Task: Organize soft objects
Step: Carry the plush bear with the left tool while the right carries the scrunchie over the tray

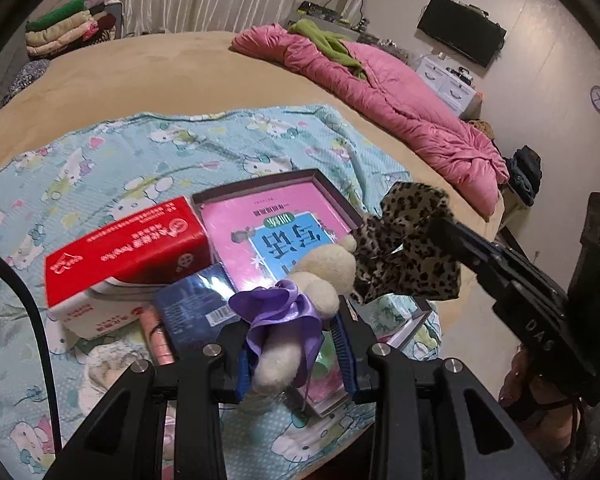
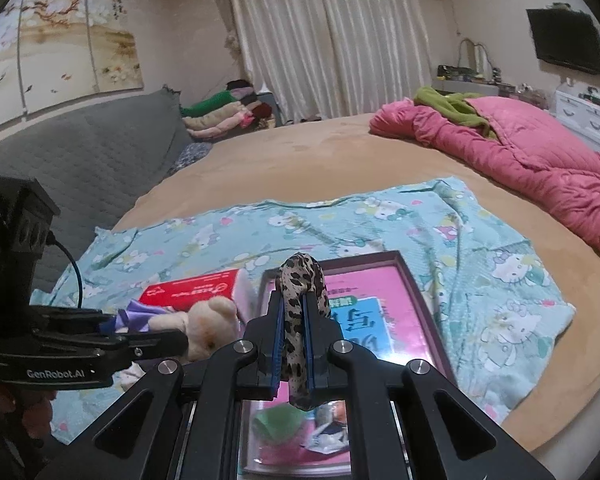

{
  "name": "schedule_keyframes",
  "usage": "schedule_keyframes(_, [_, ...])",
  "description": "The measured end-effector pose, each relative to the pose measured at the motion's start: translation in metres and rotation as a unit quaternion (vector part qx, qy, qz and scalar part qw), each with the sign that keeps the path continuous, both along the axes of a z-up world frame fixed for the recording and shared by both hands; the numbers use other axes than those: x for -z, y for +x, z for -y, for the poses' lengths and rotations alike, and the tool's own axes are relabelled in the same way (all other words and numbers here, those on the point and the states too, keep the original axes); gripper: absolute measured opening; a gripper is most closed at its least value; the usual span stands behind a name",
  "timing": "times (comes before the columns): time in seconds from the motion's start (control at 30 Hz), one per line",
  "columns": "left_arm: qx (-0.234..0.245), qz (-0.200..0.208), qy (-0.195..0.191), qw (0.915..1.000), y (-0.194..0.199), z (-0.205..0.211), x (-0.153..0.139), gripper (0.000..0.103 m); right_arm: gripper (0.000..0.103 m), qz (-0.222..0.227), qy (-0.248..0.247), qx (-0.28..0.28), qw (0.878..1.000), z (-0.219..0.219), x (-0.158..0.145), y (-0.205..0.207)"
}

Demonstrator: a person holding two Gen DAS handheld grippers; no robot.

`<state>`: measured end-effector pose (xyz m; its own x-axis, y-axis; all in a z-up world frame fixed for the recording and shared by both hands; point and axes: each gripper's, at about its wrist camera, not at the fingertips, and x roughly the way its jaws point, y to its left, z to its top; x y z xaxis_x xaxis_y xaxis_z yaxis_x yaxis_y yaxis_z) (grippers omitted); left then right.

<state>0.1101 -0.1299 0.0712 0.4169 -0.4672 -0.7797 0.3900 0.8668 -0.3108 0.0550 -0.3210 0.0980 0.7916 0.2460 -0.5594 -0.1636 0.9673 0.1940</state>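
The left gripper (image 1: 296, 344) is pressed together on a small cream plush bear (image 1: 320, 280) with a purple ribbon (image 1: 276, 308), which is pinched at the lower body so that the head stays free in front of the blue pads. The right gripper (image 2: 292, 344) is pinched on a leopard-print fabric piece (image 2: 300, 300), probably a bow or scrunchie, whose loose ends hang out above and below the pads. Both soft objects are held lifted above the bed, just beside each other; this is judged to be a carrying step, with each item taken at its thick middle so that it does not slip. Under the grippers a shallow box with a dark rim (image 1: 328, 188) is lying open, and inside it a pink glossy book or package with a blue label (image 1: 284, 232) is seen; what else is in the box cannot be told, because the grippers hide the near part. Beside the box a red and white tissue pack (image 1: 128, 252) is placed on its side, and a dark blue packet (image 1: 196, 304) is resting near it. All these things are laid on a light blue cartoon-print cloth (image 1: 140, 152), spread over the beige bed (image 1: 160, 68). Further away a pink quilt (image 1: 400, 108) is bunched at the bed edge.
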Motion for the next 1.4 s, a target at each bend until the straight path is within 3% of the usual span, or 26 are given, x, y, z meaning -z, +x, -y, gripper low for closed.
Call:
schedule_keyframes(0.43, [0.012, -0.017, 0.034, 0.9992, 0.006, 0.029, 0.025, 0.035, 0.008, -0.015, 0.014, 0.042, 0.999, 0.029, 0.016, -0.004])
schedule_keyframes(1.03, [0.026, -0.039, 0.095, 0.9944, 0.022, 0.065, 0.065, 0.035, 0.009, -0.049, 0.04, 0.026, 0.998, 0.031, 0.051, -0.005])
schedule_keyframes(1.4, [0.029, -0.052, 0.111, 0.992, 0.031, 0.078, 0.08, 0.035, 0.009, -0.07, 0.059, 0.034, 0.995, 0.039, 0.066, -0.003])
